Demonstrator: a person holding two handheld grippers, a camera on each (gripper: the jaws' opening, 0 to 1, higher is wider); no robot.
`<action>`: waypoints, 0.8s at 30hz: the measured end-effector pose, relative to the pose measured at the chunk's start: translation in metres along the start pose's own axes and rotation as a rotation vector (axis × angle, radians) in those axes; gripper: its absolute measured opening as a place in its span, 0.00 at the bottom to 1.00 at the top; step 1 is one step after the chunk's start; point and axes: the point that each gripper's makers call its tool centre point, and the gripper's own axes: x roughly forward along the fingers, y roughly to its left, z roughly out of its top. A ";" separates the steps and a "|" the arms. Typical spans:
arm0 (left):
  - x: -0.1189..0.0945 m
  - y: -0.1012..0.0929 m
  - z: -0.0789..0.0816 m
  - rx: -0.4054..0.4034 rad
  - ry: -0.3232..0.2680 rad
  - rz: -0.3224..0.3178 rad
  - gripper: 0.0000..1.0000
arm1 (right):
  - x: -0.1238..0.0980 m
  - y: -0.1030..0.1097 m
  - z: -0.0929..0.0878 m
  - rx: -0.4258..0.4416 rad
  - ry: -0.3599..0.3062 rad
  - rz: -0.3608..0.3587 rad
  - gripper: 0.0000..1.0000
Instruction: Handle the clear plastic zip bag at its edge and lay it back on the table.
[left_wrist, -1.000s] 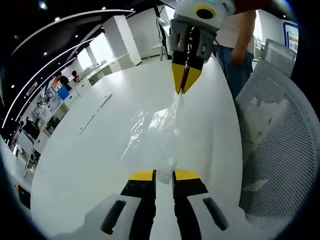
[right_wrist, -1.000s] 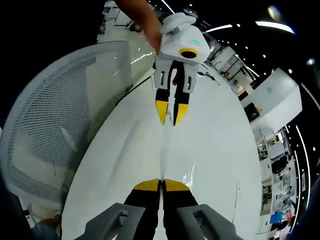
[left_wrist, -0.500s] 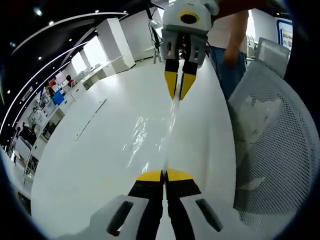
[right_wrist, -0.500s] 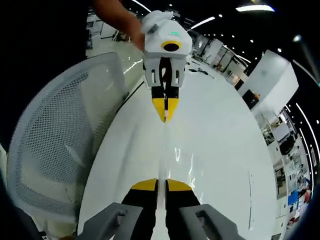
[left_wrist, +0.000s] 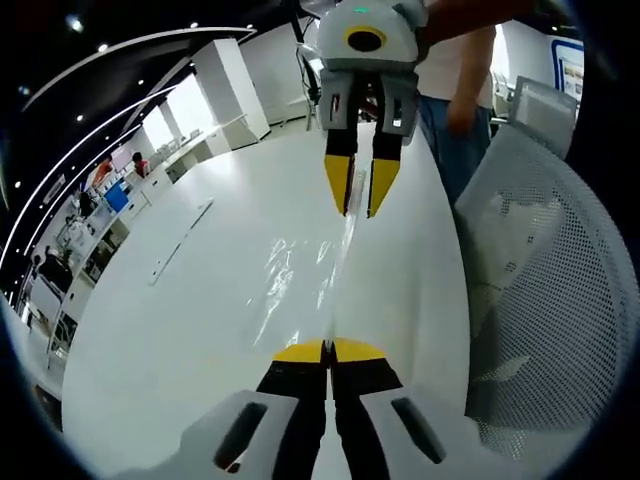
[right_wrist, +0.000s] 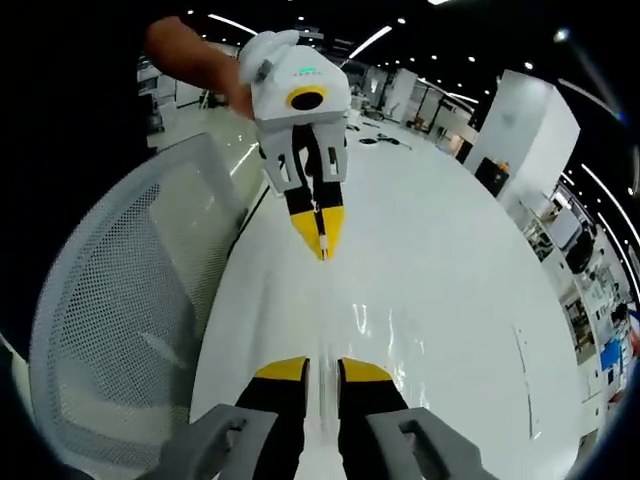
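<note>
While left gripper (left_wrist: 328, 348) apparently pinches zip bag (left_wrist: 300, 265) edge; right gripper (right_wrist: 318, 366) parted, released.

The zip bag (left_wrist: 300, 270) shows mostly as glare beyond the left claw (left_wrist: 327, 350); its outline on the worktop (left_wrist: 200, 300) is too faint to trace, its near edge hidden between the closed jaws

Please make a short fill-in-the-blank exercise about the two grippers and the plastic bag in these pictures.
1. The left gripper is ___ on the edge of the clear zip bag.
2. The fingers of the right gripper are ___.
3. The table under the bag is ___ in colour.

Missing words: shut; open; white
</note>
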 end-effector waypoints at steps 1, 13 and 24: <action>0.000 0.000 0.000 -0.001 0.000 0.001 0.00 | 0.000 0.000 0.002 0.001 -0.003 -0.002 0.08; 0.002 -0.002 0.002 -0.007 0.005 -0.010 0.00 | 0.025 -0.001 0.048 -0.042 -0.076 0.011 0.08; 0.004 -0.001 0.002 -0.006 0.003 -0.011 0.00 | 0.044 -0.001 0.063 -0.037 -0.100 0.036 0.07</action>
